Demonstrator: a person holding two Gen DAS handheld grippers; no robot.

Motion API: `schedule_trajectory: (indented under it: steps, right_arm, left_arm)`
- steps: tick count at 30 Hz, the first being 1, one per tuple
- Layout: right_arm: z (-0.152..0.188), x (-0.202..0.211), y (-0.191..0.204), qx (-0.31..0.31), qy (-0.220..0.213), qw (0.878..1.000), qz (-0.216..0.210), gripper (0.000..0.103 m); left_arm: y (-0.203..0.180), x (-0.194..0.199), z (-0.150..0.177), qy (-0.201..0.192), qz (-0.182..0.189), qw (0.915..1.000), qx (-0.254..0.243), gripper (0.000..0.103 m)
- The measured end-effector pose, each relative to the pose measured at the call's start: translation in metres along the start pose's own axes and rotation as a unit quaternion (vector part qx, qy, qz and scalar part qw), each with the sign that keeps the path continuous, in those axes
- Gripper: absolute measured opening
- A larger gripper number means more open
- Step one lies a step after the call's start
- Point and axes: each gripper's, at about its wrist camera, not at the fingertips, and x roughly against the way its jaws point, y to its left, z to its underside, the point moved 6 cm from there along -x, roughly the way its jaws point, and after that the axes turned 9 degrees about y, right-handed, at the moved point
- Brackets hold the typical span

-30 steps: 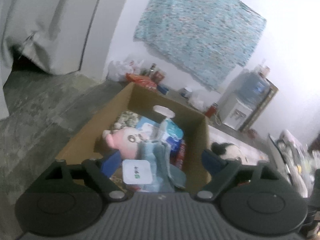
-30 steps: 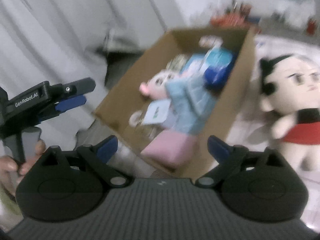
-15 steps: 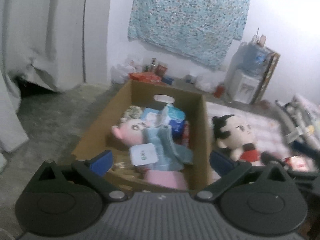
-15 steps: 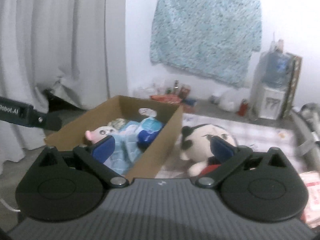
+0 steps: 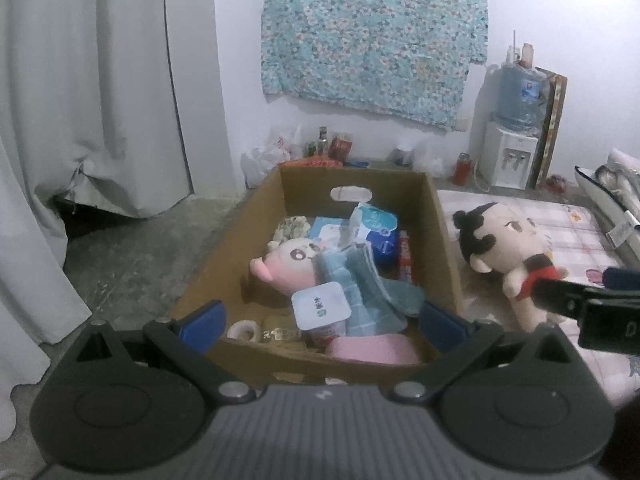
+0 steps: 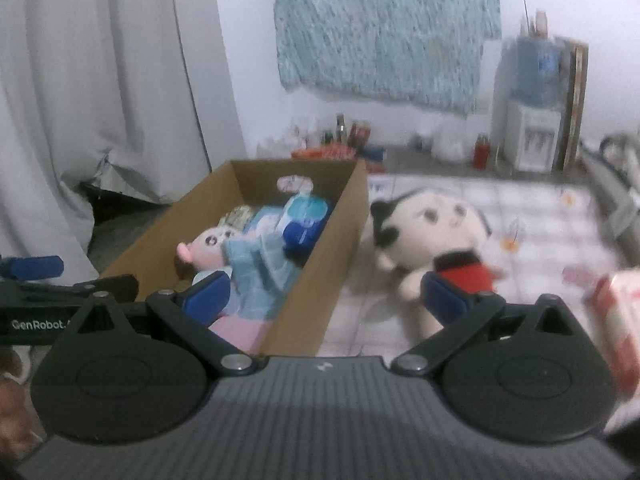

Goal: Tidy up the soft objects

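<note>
left gripper (image 5: 322, 320) spread wide, nothing held, hanging over the near edge of the cardboard box (image 5: 442, 236) already packed with a pink plush (image 5: 286, 264) and blue cloth (image 5: 360, 280). right of the box the black-haired doll (image 6: 432, 236) lies on the checked mat (image 6: 540, 216) — likely next pick. right gripper (image 6: 324, 300) spread too, empty, short of the doll — centre it over the red torso, not the head, before closing.

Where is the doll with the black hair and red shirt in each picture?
Left wrist view: the doll lies on the checked mat at the right, just right of the cardboard box.
Right wrist view: the doll lies right of centre, beside the same box.
Shared landmark: the cardboard box.
</note>
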Motion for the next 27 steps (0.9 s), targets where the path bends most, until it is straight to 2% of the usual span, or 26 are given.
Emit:
schedule_trajectory:
  steps: [5,11,15,20,27]
  right_arm:
    - [0.006,-0.02,0.011,-0.021,0.038,0.999,-0.003,0.102]
    - [0.011,-0.046,0.028,-0.025,0.075,0.997,-0.004,0.102]
    - [0.017,-0.061,0.041,-0.015,0.096,0.995,-0.004,0.102]
    - [0.026,-0.073,0.051,-0.017,0.112,0.994,0.002,0.102]
    - [0.037,-0.079,0.053,-0.021,0.128,0.992,0.002,0.102]
  left_arm:
    - [0.015,-0.019,0.004,0.038,0.001,0.9992,0.012,0.103]
    - [0.033,-0.033,0.011,0.072,-0.021,0.9971,0.004,0.103]
    - [0.041,-0.038,0.015,0.086,-0.036,0.9956,-0.004,0.103]
    - [0.049,-0.043,0.014,0.103,-0.037,0.9939,-0.004,0.103]
    - [0.046,-0.036,0.009,0.101,-0.038,0.9941,-0.015,0.103]
